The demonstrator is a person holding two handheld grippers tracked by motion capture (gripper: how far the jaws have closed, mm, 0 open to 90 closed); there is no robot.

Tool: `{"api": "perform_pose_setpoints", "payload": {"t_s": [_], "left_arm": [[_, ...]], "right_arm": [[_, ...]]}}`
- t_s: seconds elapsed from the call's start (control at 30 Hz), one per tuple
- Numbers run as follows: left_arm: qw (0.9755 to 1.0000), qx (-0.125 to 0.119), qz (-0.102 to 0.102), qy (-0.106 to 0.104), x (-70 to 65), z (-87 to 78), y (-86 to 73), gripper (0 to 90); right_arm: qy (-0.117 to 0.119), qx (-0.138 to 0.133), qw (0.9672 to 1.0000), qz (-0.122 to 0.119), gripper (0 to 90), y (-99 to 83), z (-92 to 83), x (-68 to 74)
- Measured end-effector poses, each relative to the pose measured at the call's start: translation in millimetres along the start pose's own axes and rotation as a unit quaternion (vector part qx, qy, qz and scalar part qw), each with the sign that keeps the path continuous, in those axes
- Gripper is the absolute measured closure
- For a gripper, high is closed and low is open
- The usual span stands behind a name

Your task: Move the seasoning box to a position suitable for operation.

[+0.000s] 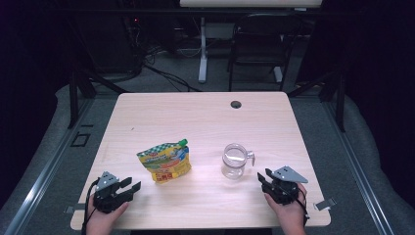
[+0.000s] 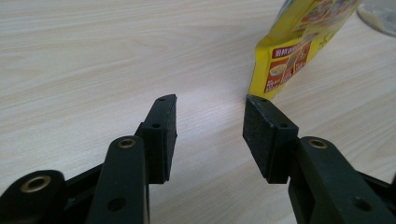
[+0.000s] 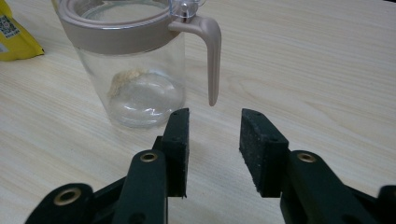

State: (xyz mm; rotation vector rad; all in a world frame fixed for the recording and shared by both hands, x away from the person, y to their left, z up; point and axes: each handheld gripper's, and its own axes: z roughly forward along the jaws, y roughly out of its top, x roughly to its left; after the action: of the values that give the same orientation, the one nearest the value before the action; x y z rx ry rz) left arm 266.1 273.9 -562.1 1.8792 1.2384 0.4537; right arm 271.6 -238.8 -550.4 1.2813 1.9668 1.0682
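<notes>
A yellow spouted pouch (image 1: 164,162) with a green cap stands on the wooden table (image 1: 205,117), left of centre. To its right stands a clear glass jar (image 1: 234,161) with a beige rim and a lever handle on its right side. My left gripper (image 1: 129,188) rests open near the front left edge, its jaws empty and pointing toward the pouch (image 2: 299,46). My right gripper (image 1: 262,179) is open at the front right, just short of the jar (image 3: 135,70), with nothing between its pads. A small pale lump lies at the jar's bottom.
A round cable hole (image 1: 236,104) sits near the table's far edge. Beyond the table stand a dark chair (image 1: 259,44) and a white desk leg (image 1: 202,54). A metal clip (image 1: 324,204) juts from the front right corner.
</notes>
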Motion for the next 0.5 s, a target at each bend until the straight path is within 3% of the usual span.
{"api": "perform_pose_setpoints", "payload": {"t_s": [0.17, 0.37, 0.5], "left_arm": [[1.0, -0.002, -0.004, 0.005, 0.5, -0.2, -0.2, 54.5], [0.9999, 0.006, -0.01, 0.007, 1.8, 1.1, -2.2, 54.3], [0.9998, 0.006, -0.015, 0.007, 2.2, -0.9, -3.6, 54.4]], "right_arm": [[-0.005, 0.004, 1.0, -0.004, 61.3, 3.4, 11.9, -3.3], [-0.003, 0.006, 0.9999, 0.01, 62.1, 9.3, 31.6, -4.0], [-0.007, 0.001, 1.0, 0.003, 62.6, 15.1, 40.7, -0.2]]}}
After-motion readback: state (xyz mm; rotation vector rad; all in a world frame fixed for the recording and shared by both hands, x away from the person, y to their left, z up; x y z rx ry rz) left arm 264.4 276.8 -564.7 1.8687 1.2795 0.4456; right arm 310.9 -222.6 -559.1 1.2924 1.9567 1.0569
